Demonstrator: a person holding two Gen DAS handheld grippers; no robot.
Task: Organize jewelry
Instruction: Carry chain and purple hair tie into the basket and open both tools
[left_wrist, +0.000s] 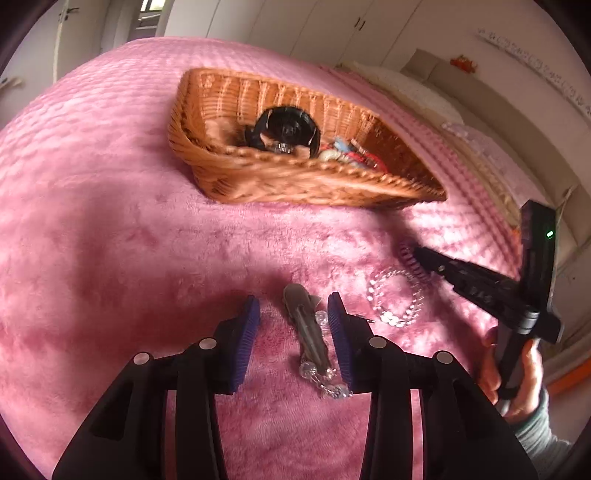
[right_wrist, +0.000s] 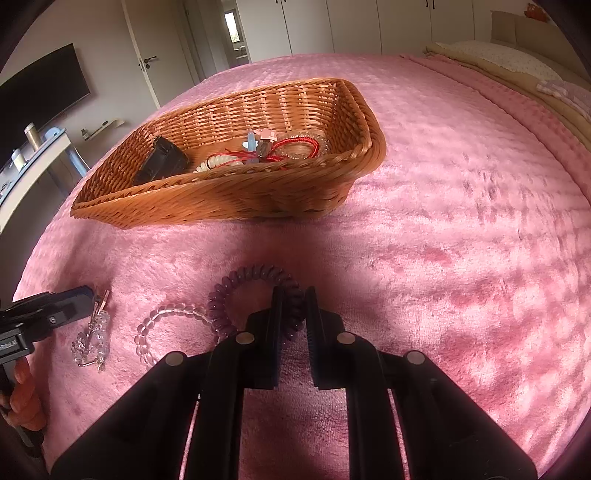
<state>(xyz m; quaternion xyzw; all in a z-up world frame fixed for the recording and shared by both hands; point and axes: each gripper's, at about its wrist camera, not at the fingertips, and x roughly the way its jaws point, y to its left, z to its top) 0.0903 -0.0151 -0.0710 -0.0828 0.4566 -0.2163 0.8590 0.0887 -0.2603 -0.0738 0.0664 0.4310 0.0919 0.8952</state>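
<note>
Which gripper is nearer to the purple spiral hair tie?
Right. The right gripper is closed on the purple spiral hair tie; the left gripper straddles the crystal hair clip, further off.

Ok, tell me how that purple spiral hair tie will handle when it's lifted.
The purple spiral hair tie looks like coiled plastic, so it will probably stretch and sag rather than stay round. The right tool is shut on one side only, so the free loop may dangle. It looks light and unlikely to break.

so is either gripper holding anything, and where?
Right gripper pinches the purple spiral hair tie at its near side. Left gripper is open around the hair clip.
</note>
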